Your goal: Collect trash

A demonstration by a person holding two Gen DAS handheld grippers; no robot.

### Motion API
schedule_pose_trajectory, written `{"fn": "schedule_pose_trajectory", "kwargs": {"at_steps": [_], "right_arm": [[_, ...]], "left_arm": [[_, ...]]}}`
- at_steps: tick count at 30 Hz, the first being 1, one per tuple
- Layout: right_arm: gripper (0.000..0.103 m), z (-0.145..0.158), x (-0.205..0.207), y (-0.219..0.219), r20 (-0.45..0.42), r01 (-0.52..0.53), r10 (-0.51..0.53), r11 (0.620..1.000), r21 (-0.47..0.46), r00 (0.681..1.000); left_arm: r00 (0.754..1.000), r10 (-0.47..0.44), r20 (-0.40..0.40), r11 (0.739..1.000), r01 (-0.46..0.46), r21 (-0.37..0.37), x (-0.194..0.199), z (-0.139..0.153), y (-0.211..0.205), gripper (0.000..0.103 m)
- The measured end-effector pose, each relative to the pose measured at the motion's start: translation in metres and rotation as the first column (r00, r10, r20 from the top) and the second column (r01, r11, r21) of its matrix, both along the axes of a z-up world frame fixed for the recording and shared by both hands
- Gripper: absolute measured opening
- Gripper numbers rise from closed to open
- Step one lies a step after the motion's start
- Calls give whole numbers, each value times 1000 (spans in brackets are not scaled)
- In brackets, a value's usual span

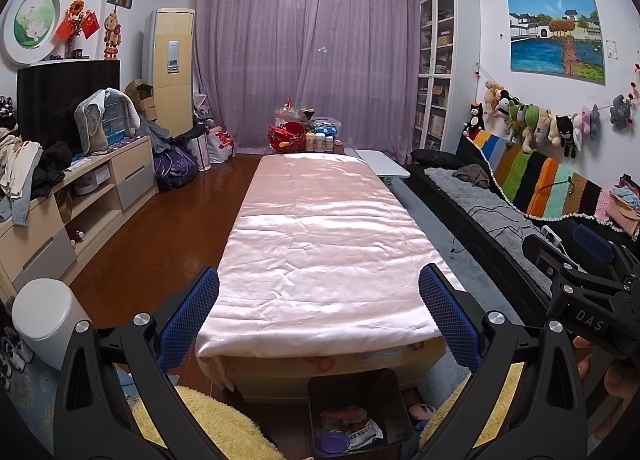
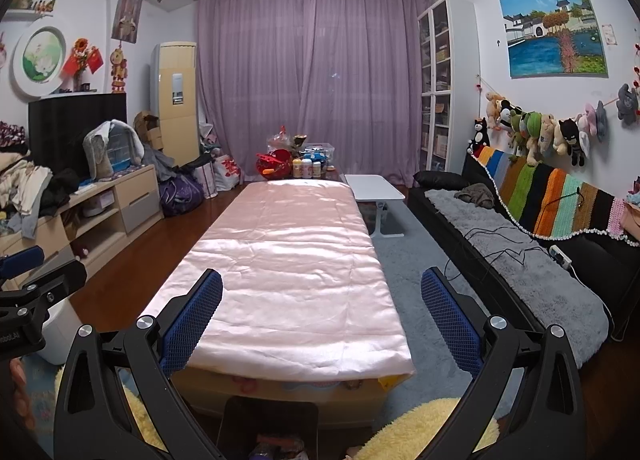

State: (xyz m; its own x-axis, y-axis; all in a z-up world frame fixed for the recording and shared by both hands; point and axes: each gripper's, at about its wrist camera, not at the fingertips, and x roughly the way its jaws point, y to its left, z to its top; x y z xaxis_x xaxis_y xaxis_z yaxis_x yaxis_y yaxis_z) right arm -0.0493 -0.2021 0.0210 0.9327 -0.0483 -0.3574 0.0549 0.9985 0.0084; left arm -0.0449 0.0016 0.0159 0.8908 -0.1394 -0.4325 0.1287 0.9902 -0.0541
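A small dark trash bin (image 1: 360, 392) stands on the floor at the near end of a long table covered in pink cloth (image 1: 324, 244). Crumpled wrappers and a purple lid (image 1: 334, 440) lie inside it. My left gripper (image 1: 319, 300) hovers open above the table's near edge, nothing between its blue pads. My right gripper (image 2: 321, 302) is also open and empty over the same cloth (image 2: 288, 260). The bin's rim (image 2: 272, 406) shows at the bottom of the right wrist view. The right gripper's body (image 1: 592, 284) appears at the left view's right edge.
Jars, a red basket (image 1: 286, 136) and bags crowd the table's far end. A white cylindrical bin (image 1: 44, 316) stands at left by a low cabinet (image 1: 80, 196). A black sofa (image 2: 520, 244) with grey throw runs along the right. Yellow fluffy fabric (image 1: 212, 420) lies below.
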Motion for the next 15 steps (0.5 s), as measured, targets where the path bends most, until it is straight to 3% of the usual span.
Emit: {"fn": "schedule_pose_trajectory", "kwargs": {"at_steps": [15], "right_arm": [[100,-2,1,2,-5,-1,1,1000,1,1000]], "left_arm": [[1000,16,16,1000,-16,-11,2,4,8,95]]}}
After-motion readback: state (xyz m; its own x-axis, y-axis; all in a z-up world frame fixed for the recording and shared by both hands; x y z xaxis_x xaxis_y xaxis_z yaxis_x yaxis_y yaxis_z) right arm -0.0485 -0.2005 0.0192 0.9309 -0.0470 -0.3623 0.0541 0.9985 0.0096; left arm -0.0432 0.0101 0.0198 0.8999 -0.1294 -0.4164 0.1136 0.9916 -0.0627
